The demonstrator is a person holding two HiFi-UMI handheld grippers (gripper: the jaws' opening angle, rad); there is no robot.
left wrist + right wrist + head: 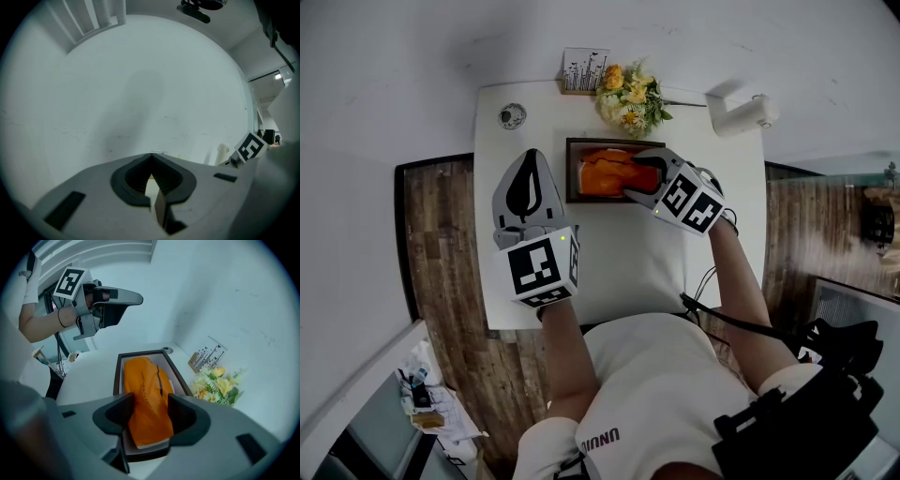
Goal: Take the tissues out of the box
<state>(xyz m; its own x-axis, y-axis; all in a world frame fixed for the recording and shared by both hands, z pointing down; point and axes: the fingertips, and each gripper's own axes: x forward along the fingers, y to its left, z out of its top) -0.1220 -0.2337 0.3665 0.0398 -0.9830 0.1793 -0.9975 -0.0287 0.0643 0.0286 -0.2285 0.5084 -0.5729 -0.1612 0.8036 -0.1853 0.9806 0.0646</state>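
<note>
A dark brown box (573,187) stands on the white table (619,262), and an orange tissue pack (607,174) lies in it. My right gripper (645,174) reaches into the box's right end. Its jaws close on the near end of the orange tissue pack (147,394), which touches both pads and tilts up out of the box (116,376). My left gripper (528,161) hovers left of the box, shut and empty. It points up at the bare wall, and its pads (151,180) meet. The right gripper view shows the left gripper (117,298) held above the table.
A bunch of yellow and white flowers (630,98) and a printed card (584,69) stand behind the box. A small round object (512,115) lies at the back left. A white device (741,114) sits at the back right corner. Wooden floor (441,244) flanks the table.
</note>
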